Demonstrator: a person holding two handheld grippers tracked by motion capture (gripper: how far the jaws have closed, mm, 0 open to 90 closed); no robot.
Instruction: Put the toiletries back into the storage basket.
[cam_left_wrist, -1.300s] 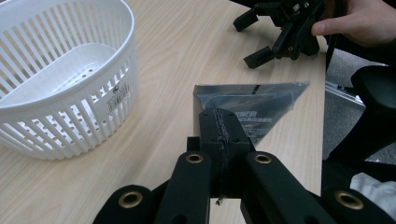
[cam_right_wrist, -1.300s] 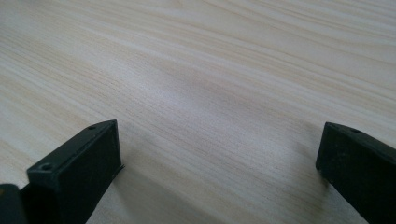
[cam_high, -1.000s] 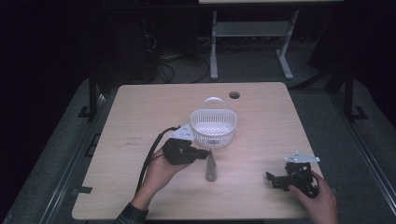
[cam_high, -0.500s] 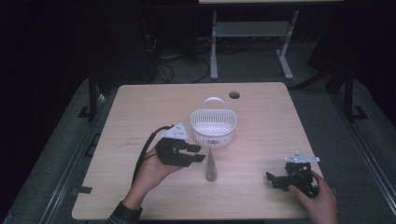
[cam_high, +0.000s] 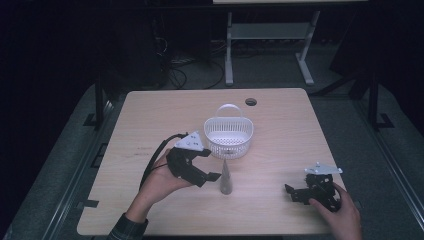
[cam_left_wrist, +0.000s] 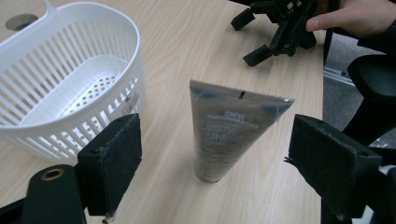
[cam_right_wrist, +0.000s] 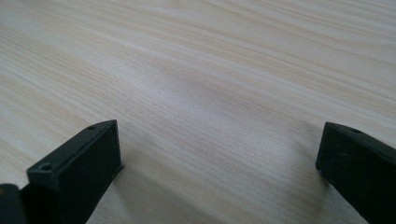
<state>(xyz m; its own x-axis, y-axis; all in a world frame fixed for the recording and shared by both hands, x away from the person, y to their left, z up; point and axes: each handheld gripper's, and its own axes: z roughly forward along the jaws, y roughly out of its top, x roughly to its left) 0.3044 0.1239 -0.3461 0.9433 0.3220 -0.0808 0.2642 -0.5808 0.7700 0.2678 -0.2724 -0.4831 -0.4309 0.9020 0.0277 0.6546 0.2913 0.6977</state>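
Both grippers gape: left gripper (cam_left_wrist: 212, 163) (just opening) around upright tube (cam_left_wrist: 229, 130), untouched; right gripper (cam_right_wrist: 217, 172) empty.

The counter (cam_high: 150, 115) is pale wood-grain laminate with a smooth, matt finish. The basket (cam_left_wrist: 70, 88) is white moulded plastic, slatted and perforated, with a slight sheen. The tube (cam_left_wrist: 229, 130) is soft grey plastic, semi-glossy, with a flat crimped end. The left tool (cam_left_wrist: 215, 172) and right tool (cam_right_wrist: 219, 172) carry black matt pads with a rough, foam-like texture.
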